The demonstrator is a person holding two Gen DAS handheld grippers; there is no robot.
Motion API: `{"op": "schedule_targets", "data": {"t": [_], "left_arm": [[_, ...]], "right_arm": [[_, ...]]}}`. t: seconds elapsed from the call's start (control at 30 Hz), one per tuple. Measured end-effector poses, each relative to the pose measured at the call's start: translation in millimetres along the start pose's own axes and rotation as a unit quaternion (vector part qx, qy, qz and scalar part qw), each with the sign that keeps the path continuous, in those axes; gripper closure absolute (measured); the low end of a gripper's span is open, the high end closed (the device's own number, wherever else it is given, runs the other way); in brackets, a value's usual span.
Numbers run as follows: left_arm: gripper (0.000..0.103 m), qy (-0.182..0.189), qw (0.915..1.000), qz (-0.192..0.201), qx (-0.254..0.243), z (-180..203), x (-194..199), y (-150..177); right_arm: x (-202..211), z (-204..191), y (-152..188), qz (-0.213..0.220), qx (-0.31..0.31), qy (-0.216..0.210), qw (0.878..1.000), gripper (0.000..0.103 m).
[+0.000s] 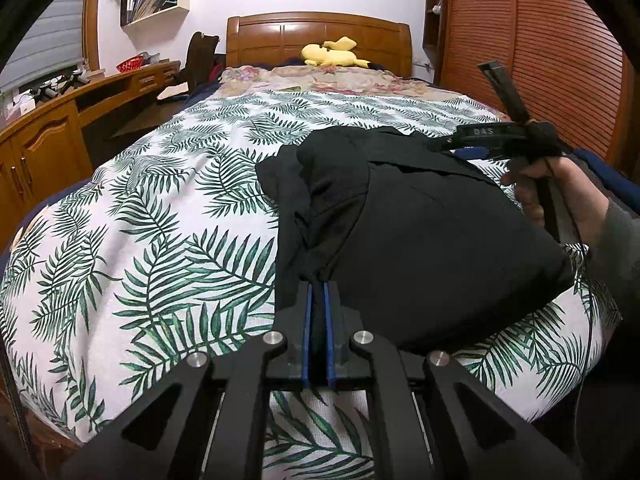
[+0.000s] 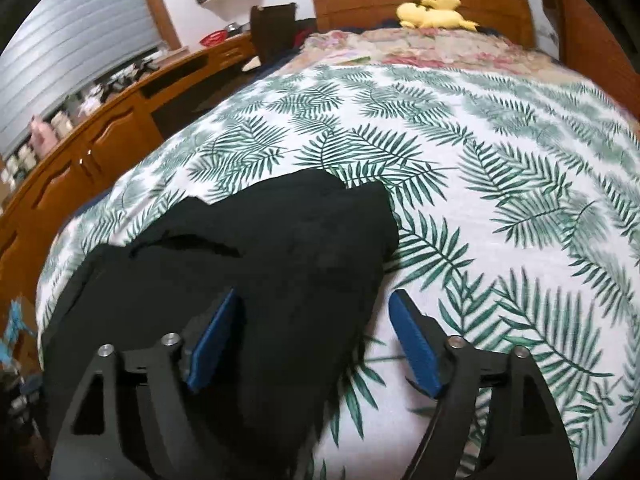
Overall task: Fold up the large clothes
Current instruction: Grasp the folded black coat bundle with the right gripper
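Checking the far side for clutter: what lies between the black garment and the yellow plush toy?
Only leaf-print bedspread, then floral blanket, between black garment and yellow plush toy; right wrist view.

black gripper (image 1: 318, 292), blue pads (image 2: 414, 344)

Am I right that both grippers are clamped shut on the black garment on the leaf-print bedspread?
Not quite. Only the left gripper is shut on the black garment, as the left wrist view shows. The right wrist view shows the right gripper open, its blue pads apart above the garment's edge on the leaf-print bedspread.
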State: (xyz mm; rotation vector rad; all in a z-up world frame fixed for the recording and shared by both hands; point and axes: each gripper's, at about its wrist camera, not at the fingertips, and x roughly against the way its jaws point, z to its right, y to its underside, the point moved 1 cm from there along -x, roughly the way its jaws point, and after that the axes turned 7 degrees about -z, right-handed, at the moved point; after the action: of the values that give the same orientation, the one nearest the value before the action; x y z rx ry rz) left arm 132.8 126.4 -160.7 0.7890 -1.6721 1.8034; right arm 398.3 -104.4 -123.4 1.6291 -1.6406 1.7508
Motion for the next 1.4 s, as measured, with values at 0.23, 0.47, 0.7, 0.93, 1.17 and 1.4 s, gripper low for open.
{"op": "schedule_targets", "data": {"t": [0.23,0.47,0.7,0.93,1.17,1.4], "left_arm": [[0.099,-0.01,0.9999,-0.007,-0.002,2.8,-0.4,-0.1],[0.099,-0.01,0.9998,-0.011,0.009,2.4,7.0,-0.3],[0.094,-0.004,0.9991,-0.002,0.043,-5.2,32.0,7.6],[0.086,0.004,0.9992,-0.009,0.039,-4.4,46.6,21.2],[0.084,0.004,0.9988,-0.028,0.039,-1.9,29.0,18.0],[0.083,0.004,0.9979,-0.042,0.049,-7.1,13.6,16.1]], "right_arm": [[-22.3,6.0,-5.8,-0.026,-0.019,-0.038,0.999,0.017],[-25.5,12.8,-1.7,-0.037,-0.039,-0.087,0.995,0.035],[0.3,-2.8,5.2,-0.002,-0.005,-0.065,0.998,0.074],[30.7,-1.1,14.1,0.015,0.013,-0.056,0.998,0.084],[27.4,10.9,21.9,0.002,0.005,-0.041,0.999,0.084],[19.5,14.5,26.4,-0.004,0.004,-0.032,0.999,0.081]]}}
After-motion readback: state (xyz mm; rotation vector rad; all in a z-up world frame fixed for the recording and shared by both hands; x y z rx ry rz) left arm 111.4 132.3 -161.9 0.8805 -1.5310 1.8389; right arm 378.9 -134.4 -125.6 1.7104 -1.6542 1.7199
